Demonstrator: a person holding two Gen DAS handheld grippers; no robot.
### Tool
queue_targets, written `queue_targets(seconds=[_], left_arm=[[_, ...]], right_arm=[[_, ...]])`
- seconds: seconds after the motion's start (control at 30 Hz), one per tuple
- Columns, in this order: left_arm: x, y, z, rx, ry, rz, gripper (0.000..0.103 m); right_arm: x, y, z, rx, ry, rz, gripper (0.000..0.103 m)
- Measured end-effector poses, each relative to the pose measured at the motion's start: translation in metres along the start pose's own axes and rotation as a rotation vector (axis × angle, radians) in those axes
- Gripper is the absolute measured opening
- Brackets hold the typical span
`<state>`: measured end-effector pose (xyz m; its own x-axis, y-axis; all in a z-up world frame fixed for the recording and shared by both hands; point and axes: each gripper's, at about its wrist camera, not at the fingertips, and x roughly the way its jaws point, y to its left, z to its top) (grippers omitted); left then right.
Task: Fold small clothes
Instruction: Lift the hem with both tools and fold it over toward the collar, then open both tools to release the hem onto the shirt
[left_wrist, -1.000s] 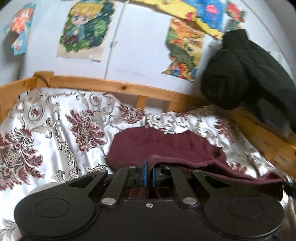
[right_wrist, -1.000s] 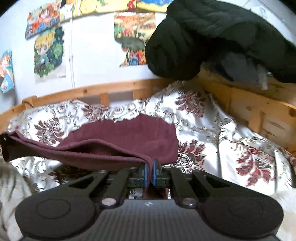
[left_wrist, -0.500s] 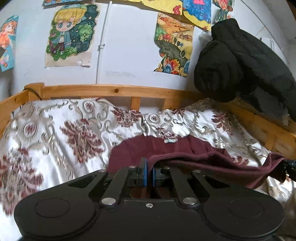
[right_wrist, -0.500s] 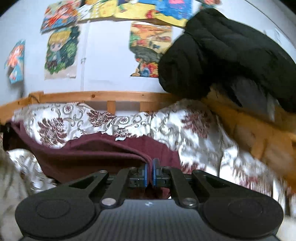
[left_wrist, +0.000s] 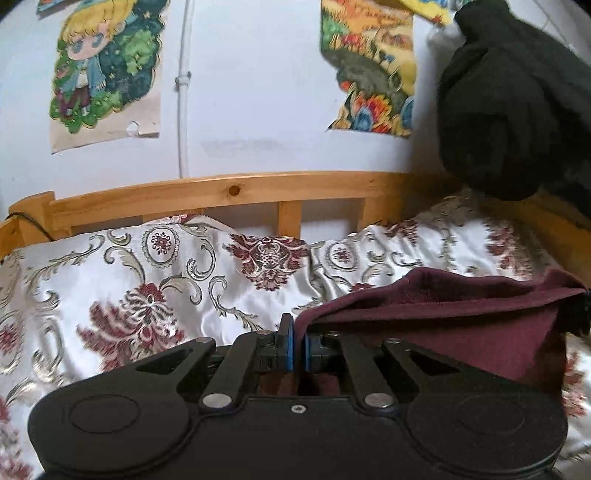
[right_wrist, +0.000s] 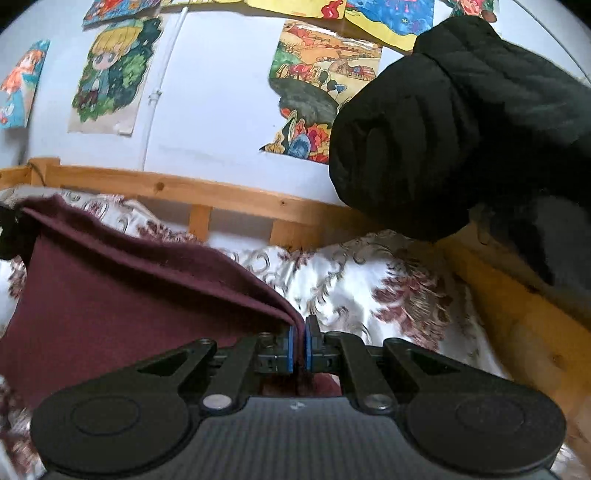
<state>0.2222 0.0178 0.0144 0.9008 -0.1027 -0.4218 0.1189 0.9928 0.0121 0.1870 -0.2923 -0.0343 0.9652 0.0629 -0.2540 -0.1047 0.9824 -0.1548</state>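
Left wrist view: our left gripper (left_wrist: 297, 349) is clenched on 1 corner of the maroon garment (left_wrist: 461, 325); our right gripper (right_wrist: 299, 349) clamps the opposite corner, cloth stretched between, lifted above the floral bedspread (left_wrist: 155, 280). We judge no fold finished yet. Compared with 1 second ago, the garment has risen off the bed.

Right tongs (right_wrist: 299, 345), blue-padded, are clamped on one corner of the maroon fleece garment (right_wrist: 122, 295). The cloth hangs taut leftward, lifted above the floral satin bedspread (right_wrist: 369, 280). A black quilted jacket (right_wrist: 461, 129) drapes over the wooden bed rail (right_wrist: 236, 195).
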Motion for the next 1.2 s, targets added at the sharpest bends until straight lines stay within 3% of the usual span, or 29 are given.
queue_targets(seconds=[0.3, 0.33, 0.43, 0.53, 0.7, 0.73, 0.83, 0.87, 1.0, 1.2], left_arm=[[0.077, -0.002, -0.008, 0.013, 0.065, 0.016, 0.006], [0.083, -0.004, -0.012, 0.021, 0.078, 0.023, 0.006], [0.098, -0.005, -0.021, 0.033, 0.130, 0.042, 0.008], [0.111, 0.003, -0.029, 0.002, 0.177, 0.053, 0.013], [0.120, 0.012, -0.037, -0.055, 0.238, 0.066, 0.031], [0.119, 0.013, -0.037, -0.063, 0.241, 0.072, 0.034], [0.115, 0.016, -0.036, -0.084, 0.237, 0.087, 0.057], [0.112, 0.017, -0.035, -0.091, 0.231, 0.092, 0.069], [0.103, 0.020, -0.034, -0.109, 0.222, 0.101, 0.095], [0.102, 0.020, -0.038, -0.086, 0.278, 0.122, 0.102]], right_arm=[[0.072, -0.004, -0.032, -0.002, 0.079, -0.019, 0.007], [0.075, -0.004, -0.036, -0.002, 0.094, -0.021, 0.010], [0.086, -0.002, -0.047, -0.005, 0.144, -0.041, 0.033], [0.088, -0.004, -0.054, 0.012, 0.172, -0.023, 0.041], [0.086, -0.005, -0.054, 0.018, 0.175, -0.039, 0.065], [0.086, -0.005, -0.054, 0.020, 0.178, -0.040, 0.074], [0.083, -0.006, -0.054, 0.037, 0.182, -0.029, 0.092], [0.082, -0.006, -0.053, 0.040, 0.183, -0.024, 0.096], [0.080, -0.001, -0.053, 0.017, 0.185, -0.008, 0.102], [0.088, 0.009, -0.058, -0.057, 0.255, -0.055, 0.103]])
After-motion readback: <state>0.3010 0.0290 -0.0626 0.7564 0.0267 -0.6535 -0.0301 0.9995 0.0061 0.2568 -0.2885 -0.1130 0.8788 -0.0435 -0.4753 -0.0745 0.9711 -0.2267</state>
